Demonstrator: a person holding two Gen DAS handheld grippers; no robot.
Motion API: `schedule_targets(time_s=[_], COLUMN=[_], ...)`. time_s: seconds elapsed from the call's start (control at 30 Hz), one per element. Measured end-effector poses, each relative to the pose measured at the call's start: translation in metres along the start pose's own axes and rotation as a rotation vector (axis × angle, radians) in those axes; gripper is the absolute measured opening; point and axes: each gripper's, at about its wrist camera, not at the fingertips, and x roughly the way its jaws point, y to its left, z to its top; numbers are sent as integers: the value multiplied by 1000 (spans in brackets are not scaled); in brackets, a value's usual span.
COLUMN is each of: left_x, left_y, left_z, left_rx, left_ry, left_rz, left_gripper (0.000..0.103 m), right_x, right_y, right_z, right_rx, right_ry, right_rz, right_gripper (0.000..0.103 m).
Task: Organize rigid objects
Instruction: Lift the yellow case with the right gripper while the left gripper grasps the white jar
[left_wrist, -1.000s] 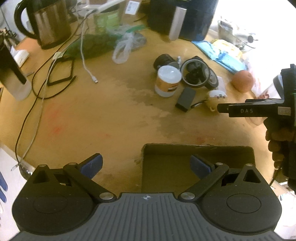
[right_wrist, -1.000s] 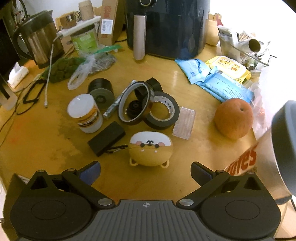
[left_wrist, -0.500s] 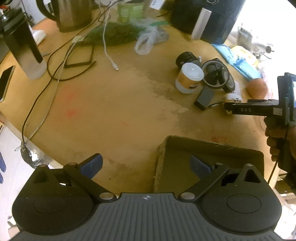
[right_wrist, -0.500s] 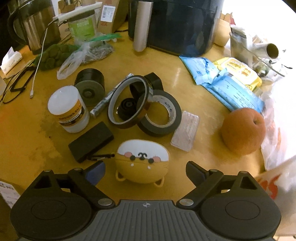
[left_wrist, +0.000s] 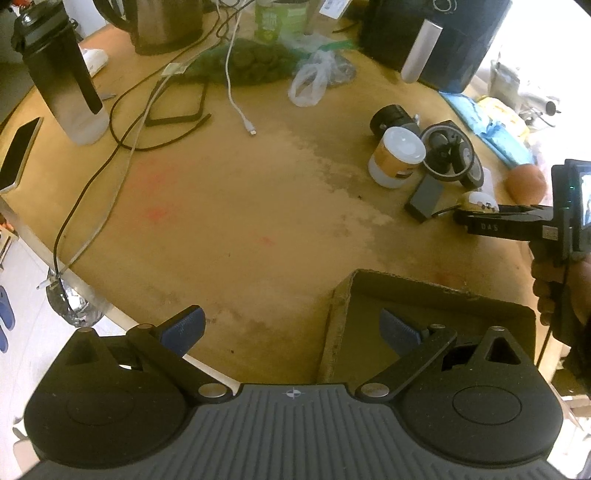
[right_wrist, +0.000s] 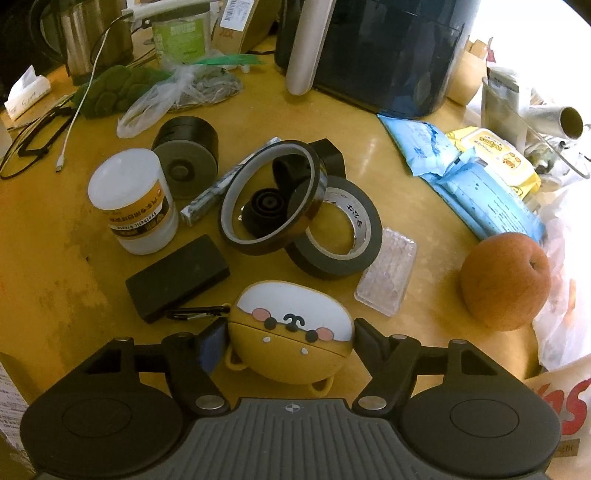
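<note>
Closing around a yellow bear-faced case (right_wrist: 291, 338) on the wooden table (right_wrist: 48, 266), the right gripper (right_wrist: 290, 345) has its jaws at the case's sides; actual contact is hard to judge. Only the left wrist view shows the cardboard box (left_wrist: 436, 295) under the left gripper (left_wrist: 291, 328), whose jaws stand wide open and empty. "DAS" is legible on the right gripper's side; the white jar's (right_wrist: 135, 203) label is unreadable.

A round cartoon-faced case (right_wrist: 291, 332) sits nearest on the table (right_wrist: 55, 258), a flat block (right_wrist: 177, 278) to its left, two leaning tape rolls (right_wrist: 295, 218) behind, a jar (right_wrist: 131, 201) far left, and fruit (right_wrist: 504, 280) right.
</note>
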Motion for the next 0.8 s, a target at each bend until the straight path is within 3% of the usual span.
schedule_targets(time_s=[0.8], left_x=[7], left_y=[-37], left_z=[23], left_rx=[138], left_ry=[-35], left_rz=[-34], left_gripper=[102], right_x=[-72], right_y=[-9], right_z=[-17], right_rx=[124], right_ry=[-94], right_rz=[65], right_gripper=[73])
